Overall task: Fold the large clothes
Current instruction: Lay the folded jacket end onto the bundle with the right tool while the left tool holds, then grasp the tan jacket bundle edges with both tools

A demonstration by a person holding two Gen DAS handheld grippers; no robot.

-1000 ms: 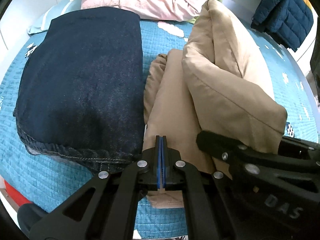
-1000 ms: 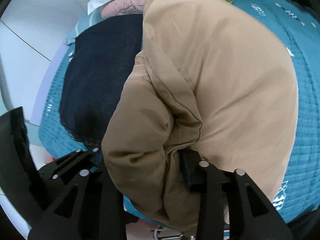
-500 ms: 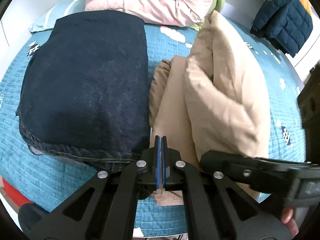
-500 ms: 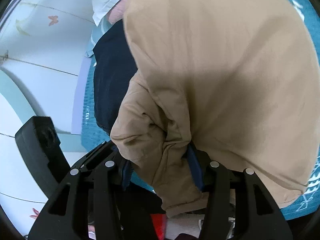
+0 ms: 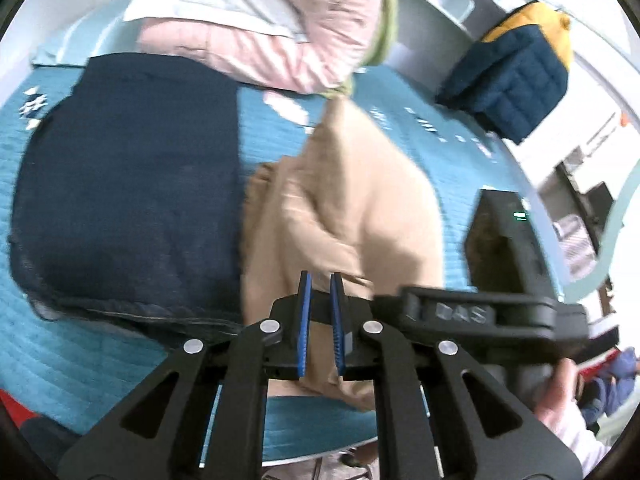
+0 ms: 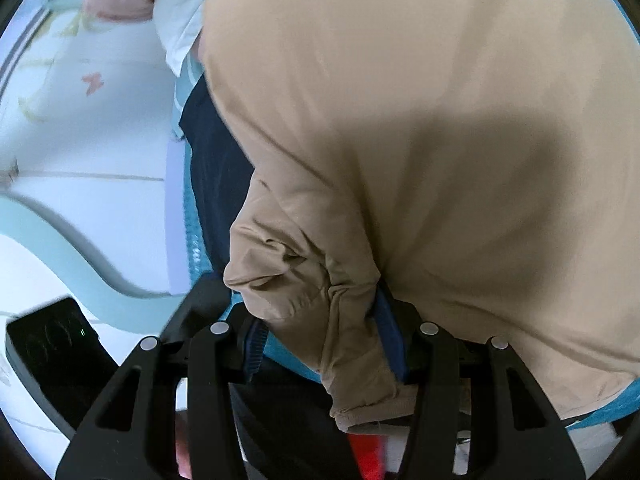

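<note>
A tan padded jacket lies bunched on the teal bed cover, right of a folded dark denim garment. My left gripper hovers over the jacket's near edge, its blue pads a small gap apart with nothing between them. My right gripper has its jaws wide apart with a thick fold of the tan jacket between them. The jacket fills most of the right wrist view. The right gripper's body also shows in the left wrist view, right of my left gripper.
A pink quilted jacket and pale cloth lie at the bed's far end. A navy and yellow puffer jacket sits on a white ledge to the right. The bed's front edge is just below the grippers. The denim garment borders the white wall.
My left gripper has opened slightly from fully shut and drawn back from the bed. My right gripper has opened wider around the jacket fold and swung toward the wall side.
</note>
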